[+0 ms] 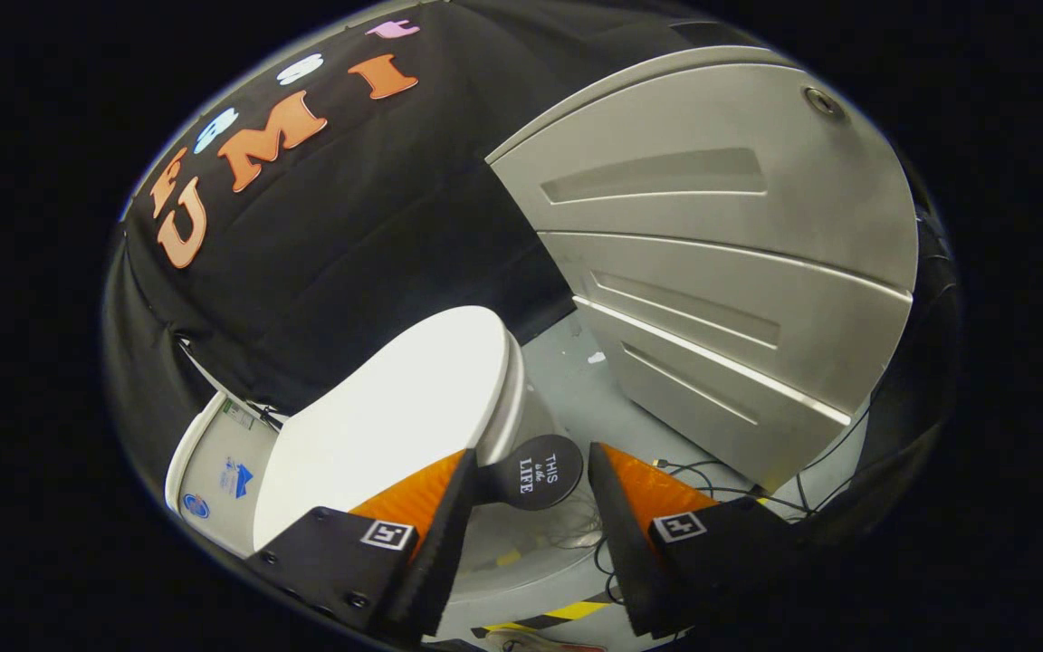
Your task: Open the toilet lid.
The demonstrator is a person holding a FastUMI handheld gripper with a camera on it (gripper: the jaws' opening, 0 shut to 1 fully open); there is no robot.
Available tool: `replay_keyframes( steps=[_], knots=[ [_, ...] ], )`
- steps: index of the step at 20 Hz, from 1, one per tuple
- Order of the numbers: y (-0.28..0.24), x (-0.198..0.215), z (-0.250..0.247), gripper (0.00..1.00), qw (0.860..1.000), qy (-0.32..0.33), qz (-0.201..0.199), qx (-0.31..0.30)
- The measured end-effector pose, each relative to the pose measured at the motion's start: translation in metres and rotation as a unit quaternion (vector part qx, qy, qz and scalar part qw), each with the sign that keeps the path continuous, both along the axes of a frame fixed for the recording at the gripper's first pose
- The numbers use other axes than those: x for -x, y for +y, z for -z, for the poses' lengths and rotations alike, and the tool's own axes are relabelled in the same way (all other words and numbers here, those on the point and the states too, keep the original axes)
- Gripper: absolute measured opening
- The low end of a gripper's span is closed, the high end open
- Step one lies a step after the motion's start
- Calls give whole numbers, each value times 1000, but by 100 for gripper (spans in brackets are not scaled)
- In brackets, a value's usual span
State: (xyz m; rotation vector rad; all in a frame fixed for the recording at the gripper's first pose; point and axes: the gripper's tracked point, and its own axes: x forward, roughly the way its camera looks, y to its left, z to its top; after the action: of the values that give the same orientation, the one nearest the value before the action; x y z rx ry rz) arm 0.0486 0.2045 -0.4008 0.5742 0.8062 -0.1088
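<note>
The white toilet lid (399, 417) lies closed over the seat, seen tilted, ahead of my left finger. A round black handle tab (535, 471) sticks out from the lid's front rim and sits between my two fingers, close to the left one. My gripper (529, 466) is open, its orange-and-black fingers (422, 498) standing either side of the tab without pressing on it. The white cistern (214, 471) shows behind the lid.
A grey metal cabinet (712, 272) with ribbed panels stands right of the toilet. Thin black cables (712, 471) trail over the pale floor (576, 380) near my right finger. Yellow-black tape (567, 611) marks the floor below my fingers.
</note>
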Motion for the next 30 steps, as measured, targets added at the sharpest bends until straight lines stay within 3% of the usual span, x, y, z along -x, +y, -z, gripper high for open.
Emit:
replay_keyframes(
  steps=[1, 12, 16, 19, 21, 30],
  knots=[
    [-1, -1, 0, 72, 1000, -4, -3, 7],
    [-7, -9, 4, 61, 1000, -17, -10, -22],
    [-7, -12, -2, 51, 999, -27, -9, -41],
    [-13, -9, -16, 24, 998, -39, 2, -42],
    [-11, -9, -22, 17, 998, -49, 4, -34],
    [-6, -14, -60, 16, 997, -78, -13, 24]
  ],
)
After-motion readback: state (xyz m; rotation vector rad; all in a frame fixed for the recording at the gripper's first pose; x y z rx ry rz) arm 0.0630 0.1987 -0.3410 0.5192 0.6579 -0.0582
